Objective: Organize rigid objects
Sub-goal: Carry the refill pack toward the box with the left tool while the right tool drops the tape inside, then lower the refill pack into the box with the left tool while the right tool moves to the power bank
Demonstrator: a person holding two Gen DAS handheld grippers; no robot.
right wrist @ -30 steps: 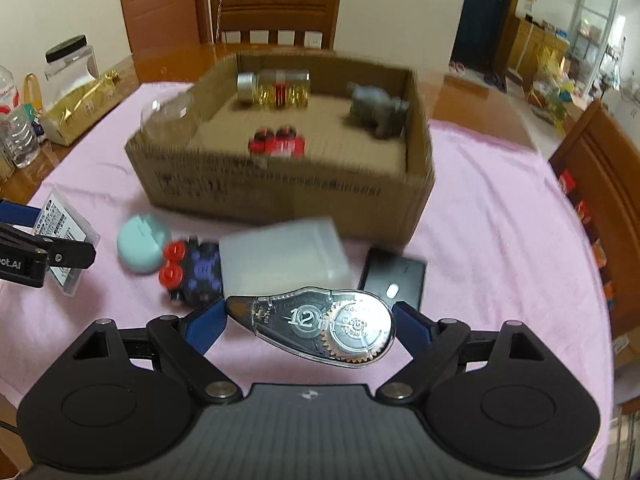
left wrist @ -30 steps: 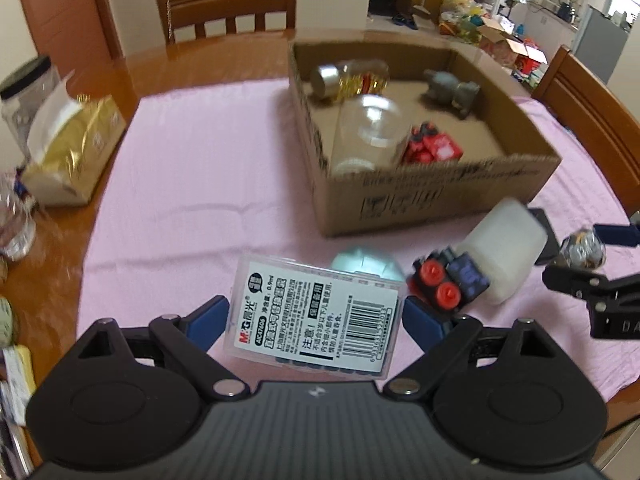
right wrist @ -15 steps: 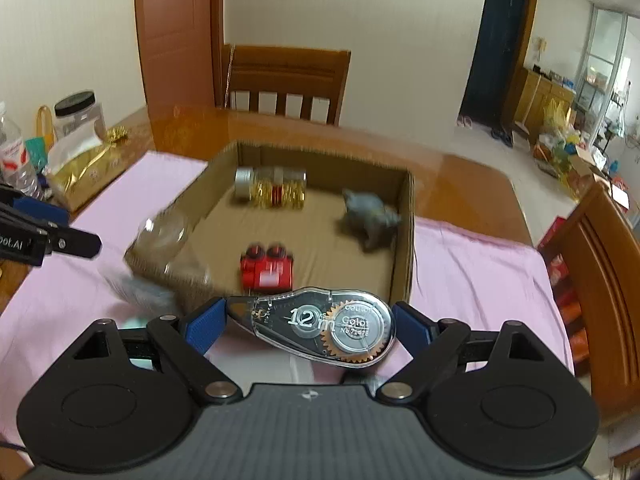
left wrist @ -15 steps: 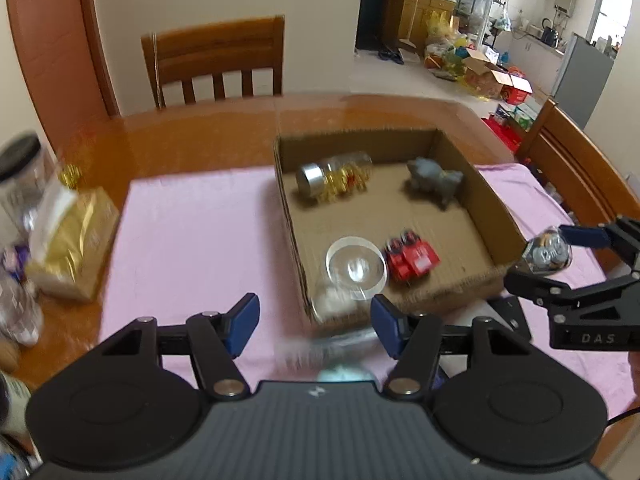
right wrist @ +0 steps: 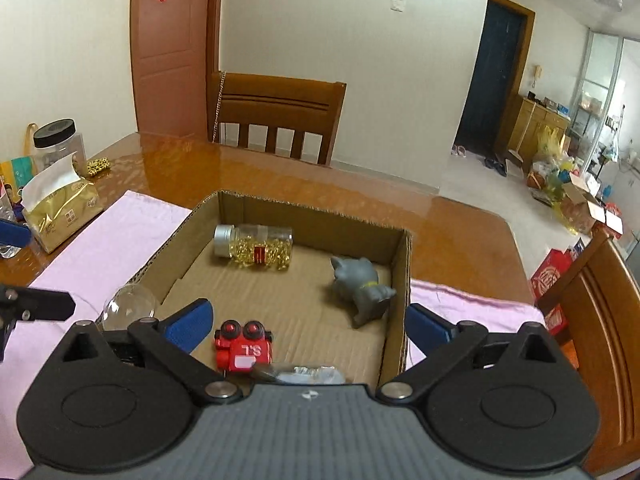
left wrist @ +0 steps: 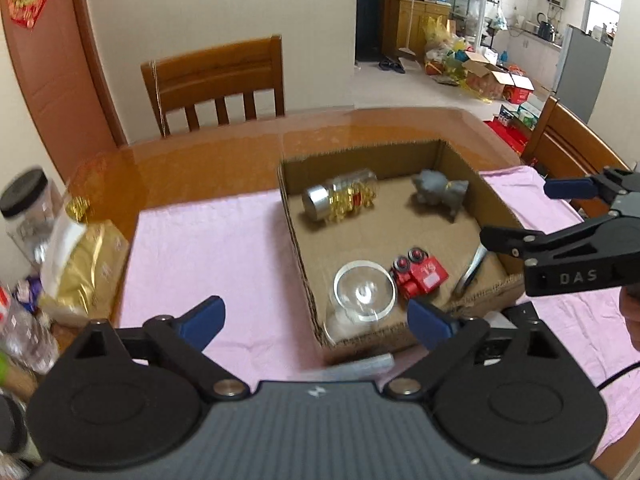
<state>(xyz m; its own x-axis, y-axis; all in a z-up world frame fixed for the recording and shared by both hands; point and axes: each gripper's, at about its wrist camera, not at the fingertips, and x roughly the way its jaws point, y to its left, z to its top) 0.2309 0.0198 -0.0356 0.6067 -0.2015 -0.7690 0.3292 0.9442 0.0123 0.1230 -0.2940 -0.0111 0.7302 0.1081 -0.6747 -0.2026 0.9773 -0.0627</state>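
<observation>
The correction tape [right wrist: 300, 374] that the right gripper [right wrist: 307, 322] carried a second ago now lies blurred in the near end of the cardboard box [right wrist: 398, 280]; the labelled case has left the left gripper [left wrist: 316, 318] and shows as a blur [left wrist: 352, 365] just outside the box's near wall. Both sets of fingers are spreading, nothing between them. Farther in lie a red toy [right wrist: 244, 346], a clear dome [left wrist: 364, 290], a grey animal figure [right wrist: 362, 288] and a capsule bottle [right wrist: 254, 246].

The right gripper [right wrist: 307, 322] is held over the box [right wrist: 400, 300], jaws opening and empty; a tape dispenser [right wrist: 300, 374] is seen below
</observation>
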